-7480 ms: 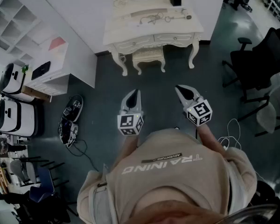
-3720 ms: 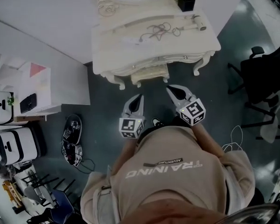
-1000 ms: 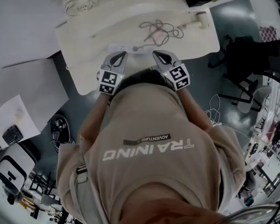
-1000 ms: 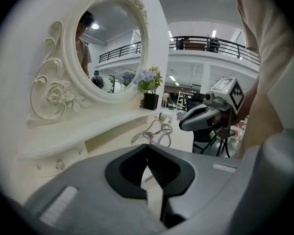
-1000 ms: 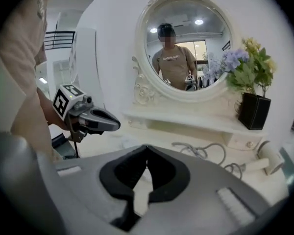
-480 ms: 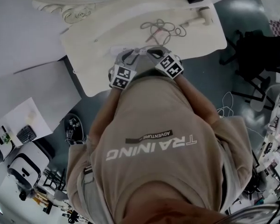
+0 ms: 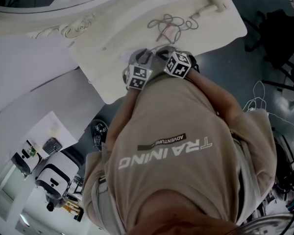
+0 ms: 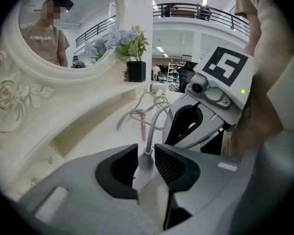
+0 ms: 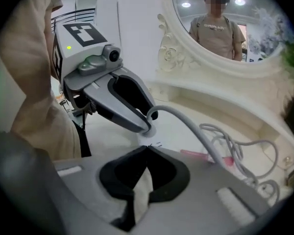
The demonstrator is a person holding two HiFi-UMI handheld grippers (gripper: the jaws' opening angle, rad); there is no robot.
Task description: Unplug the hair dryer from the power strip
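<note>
- On the person's shirt (image 7: 152,190) we read "TRAINING" and, smaller, "ADVENTURE" (both upside down for us).
- The left gripper (image 8: 146,156) is opening its jaws, and the grey plug (image 8: 141,173) stands between them.
- The cord (image 8: 152,124) rises from the plug.
- The right gripper (image 9: 147,148) is clenched, tips together, just beside the left one.
- The hair dryer (image 7: 211,6) lies at the far end of the dressing table (image 7: 108,48), well apart from both grippers.
- A flower pot (image 8: 136,71) stands behind.

Right gripper (image 9: 147,150): foreground, jaw tips met, nothing seen gripped.
Left gripper (image 9: 148,123): beyond, jaws opening, the end of a grey cable (image 9: 196,129) between them.
Cable: is led rightward over the table (image 9: 112,143).
Pink stick (image 9: 206,156): laid beside it.
Mirror (image 9: 220,58): a person is reflected.
</note>
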